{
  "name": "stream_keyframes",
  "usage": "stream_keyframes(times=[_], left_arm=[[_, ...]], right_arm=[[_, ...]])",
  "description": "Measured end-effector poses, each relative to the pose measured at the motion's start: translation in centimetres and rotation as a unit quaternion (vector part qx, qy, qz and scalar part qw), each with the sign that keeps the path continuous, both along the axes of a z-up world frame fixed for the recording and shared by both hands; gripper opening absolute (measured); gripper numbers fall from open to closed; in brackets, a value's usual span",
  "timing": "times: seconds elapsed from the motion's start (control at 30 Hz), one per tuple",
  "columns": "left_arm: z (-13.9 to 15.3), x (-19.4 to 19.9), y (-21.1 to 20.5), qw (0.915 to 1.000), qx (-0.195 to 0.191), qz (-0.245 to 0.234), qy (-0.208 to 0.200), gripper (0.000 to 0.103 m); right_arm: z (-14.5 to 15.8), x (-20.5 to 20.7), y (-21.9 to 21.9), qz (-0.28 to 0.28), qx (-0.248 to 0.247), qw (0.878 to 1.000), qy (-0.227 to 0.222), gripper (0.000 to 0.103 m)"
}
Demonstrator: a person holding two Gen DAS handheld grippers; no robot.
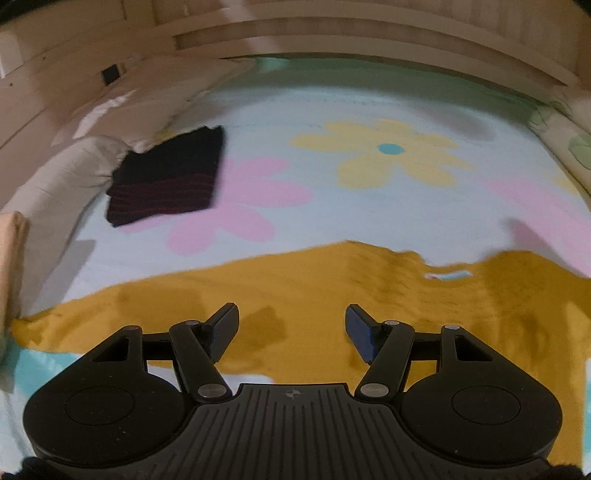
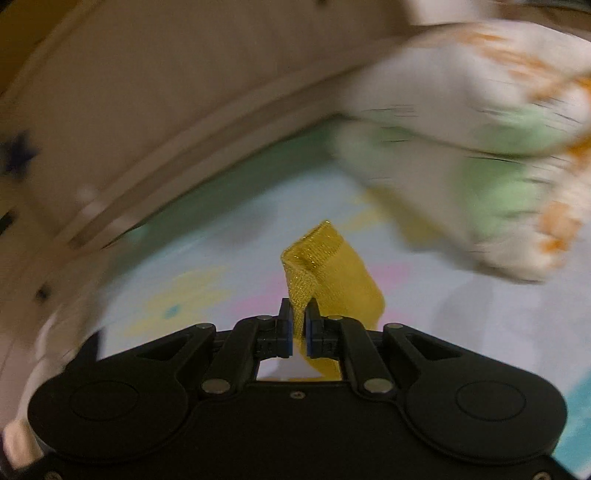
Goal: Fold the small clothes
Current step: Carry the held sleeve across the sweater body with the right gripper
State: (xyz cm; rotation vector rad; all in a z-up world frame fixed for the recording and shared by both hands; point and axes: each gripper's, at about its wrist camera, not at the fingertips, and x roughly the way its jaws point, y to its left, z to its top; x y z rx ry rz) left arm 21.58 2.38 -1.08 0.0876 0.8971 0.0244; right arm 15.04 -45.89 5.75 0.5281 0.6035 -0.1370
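Observation:
A mustard-yellow garment (image 1: 314,291) lies spread across the near part of the flowered bed sheet (image 1: 369,110) in the left wrist view. My left gripper (image 1: 291,332) is open and empty just above the garment's near edge. In the right wrist view my right gripper (image 2: 299,325) is shut on a folded edge of the same yellow garment (image 2: 325,266), which stands up between the pads. A folded dark garment with red stripes (image 1: 170,177) lies on the sheet at the far left.
A wooden headboard (image 1: 369,33) runs along the far side of the bed. Pale pillows (image 1: 66,173) lie at the left. A white, green and orange patterned quilt (image 2: 498,155) is bunched at the right. The right wrist view is blurred.

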Motion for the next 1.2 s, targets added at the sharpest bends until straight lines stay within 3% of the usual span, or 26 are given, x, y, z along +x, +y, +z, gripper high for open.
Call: stream_keyframes(times=[0.13,0.23,0.47,0.6,0.63,0.7,0.83,0.87,1.0,1.2], left_arm=[[0.2,0.5,2.5,0.9988,0.03,0.035,-0.015,0.063],[0.1,1.1,4.5,0.998,0.027,0.056,-0.008,0.063],[0.1,1.4,7.6,0.996,0.01,0.089,0.002,0.063],[-0.2,1.5,8.4,0.9956,-0.001,0.094,0.009,0.063],[-0.3,1.5,8.4,0.9956,-0.002,0.093,0.009,0.063],[-0.5,1.5,8.5,0.9957,-0.005,0.091,0.01,0.063],[-1.0,1.9,8.3,0.9959,-0.023,0.086,0.013,0.063],[-1.2,2.0,8.0,0.996,-0.029,0.084,0.015,0.063],[-2.2,2.5,6.6,0.9954,-0.055,0.071,0.032,0.063],[-4.5,2.7,3.4,0.9958,-0.066,0.019,0.061,0.063]], right_arm=[[1.1,3.8,9.6,0.093,0.01,0.996,-0.008,0.013],[0.1,6.9,16.0,0.149,0.023,0.989,-0.003,0.013],[-7.5,12.8,29.6,0.248,0.037,0.966,0.058,0.013],[-12.4,13.1,33.9,0.268,0.04,0.957,0.101,0.014],[-13.5,13.1,34.8,0.274,0.035,0.955,0.11,0.018],[-15.2,13.1,35.5,0.284,0.036,0.95,0.125,0.023],[-14.7,11.0,35.0,0.288,0.052,0.949,0.115,0.033],[-14.2,10.6,33.8,0.283,0.051,0.952,0.106,0.035],[-12.3,9.8,28.9,0.238,0.045,0.967,0.079,0.056],[-11.9,9.0,20.5,0.125,0.028,0.988,0.087,0.057]])
